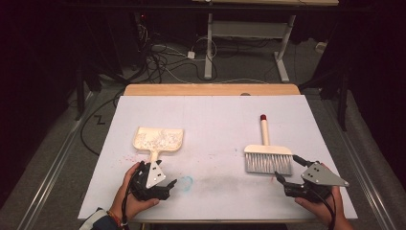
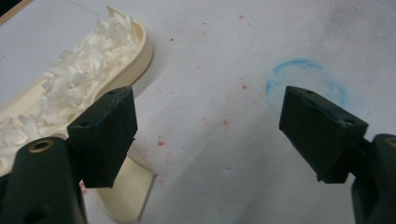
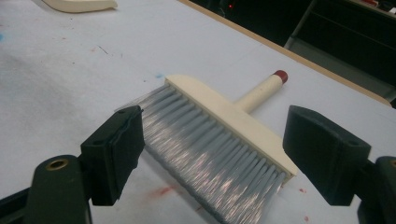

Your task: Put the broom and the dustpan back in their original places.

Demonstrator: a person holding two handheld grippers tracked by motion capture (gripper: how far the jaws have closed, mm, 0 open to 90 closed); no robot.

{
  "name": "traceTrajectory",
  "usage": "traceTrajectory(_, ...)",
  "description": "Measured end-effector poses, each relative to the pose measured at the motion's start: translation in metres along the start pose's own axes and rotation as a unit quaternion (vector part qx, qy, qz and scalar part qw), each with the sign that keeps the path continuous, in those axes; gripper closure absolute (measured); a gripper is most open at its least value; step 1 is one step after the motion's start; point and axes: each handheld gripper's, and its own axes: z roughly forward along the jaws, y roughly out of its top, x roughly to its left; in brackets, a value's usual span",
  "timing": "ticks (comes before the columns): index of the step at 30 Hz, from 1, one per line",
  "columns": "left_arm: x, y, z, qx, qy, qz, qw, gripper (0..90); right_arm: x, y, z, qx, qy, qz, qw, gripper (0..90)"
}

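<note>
Hovering with both pairs of jaws spread and empty: my right gripper [image 3: 210, 154] faces the brush [image 3: 219, 135], bristles nearest, handle pointing away; dustpan [image 2: 70, 98] lies beside my left gripper's [image 2: 210, 135] jaw.

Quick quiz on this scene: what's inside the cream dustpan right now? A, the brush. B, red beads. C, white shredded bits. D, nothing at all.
C: the dustpan holds a heap of white shredded bits, while the brush lies apart on the table's right side.
</note>
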Motion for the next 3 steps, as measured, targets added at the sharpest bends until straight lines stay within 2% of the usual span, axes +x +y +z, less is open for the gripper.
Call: traceTrajectory(3, 0.0002, 0.0002, 0.0007, 0.001, 0.0, -0.001, 1.0, 18.4, 0.0, 0.0006, 0.0, -0.001, -0.001, -0.002, 1.0, 21.1)
